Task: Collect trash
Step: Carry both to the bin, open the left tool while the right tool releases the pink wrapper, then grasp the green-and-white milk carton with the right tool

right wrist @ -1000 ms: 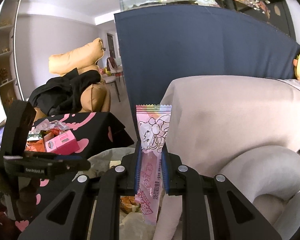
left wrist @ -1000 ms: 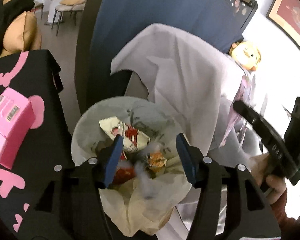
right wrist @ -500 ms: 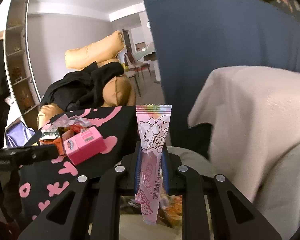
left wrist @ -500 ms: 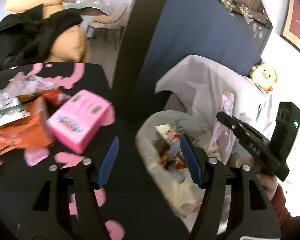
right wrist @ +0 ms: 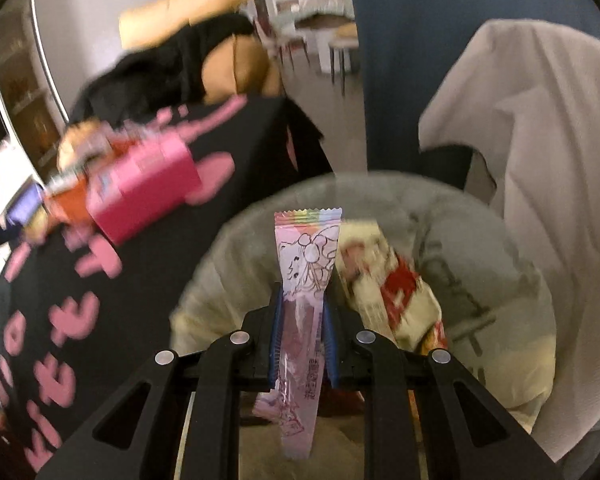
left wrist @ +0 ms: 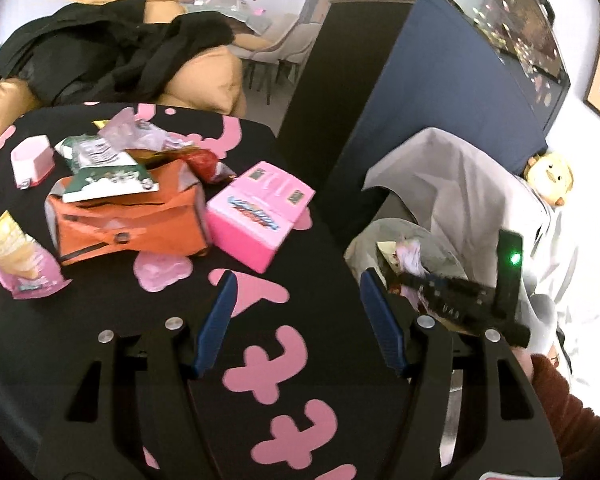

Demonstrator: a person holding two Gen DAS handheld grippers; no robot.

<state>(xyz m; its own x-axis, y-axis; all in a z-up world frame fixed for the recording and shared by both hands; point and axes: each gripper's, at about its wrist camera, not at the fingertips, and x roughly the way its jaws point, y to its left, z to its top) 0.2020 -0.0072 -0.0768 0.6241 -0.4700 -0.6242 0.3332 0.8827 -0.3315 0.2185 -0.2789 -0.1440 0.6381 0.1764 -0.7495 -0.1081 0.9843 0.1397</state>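
My right gripper [right wrist: 301, 312] is shut on a long pink candy wrapper [right wrist: 305, 280] and holds it upright over the open trash bin [right wrist: 500, 240], which is lined with a pale bag and holds several wrappers. The bin also shows in the left wrist view [left wrist: 360, 240], with the right gripper [left wrist: 412, 276] over it. My left gripper [left wrist: 296, 320] is open and empty above the black table with pink shapes [left wrist: 260, 360]. A pile of trash lies ahead-left of it: a pink box [left wrist: 260, 216], an orange bag [left wrist: 132, 220], a green-white packet [left wrist: 100, 168] and a yellow-pink snack pouch [left wrist: 16, 260].
A small pink cup [left wrist: 32, 160] stands at the table's far left. A grey cloth-covered seat [left wrist: 480, 200] with a yellow plush toy [left wrist: 548, 172] is to the right of the bin. A dark blue partition [left wrist: 420, 100] and an orange sofa with black clothes [left wrist: 140, 48] lie behind.
My left gripper has swung left from over the bin to over the table, facing the trash pile. My right gripper has tilted down over the bin, still holding the pink wrapper.
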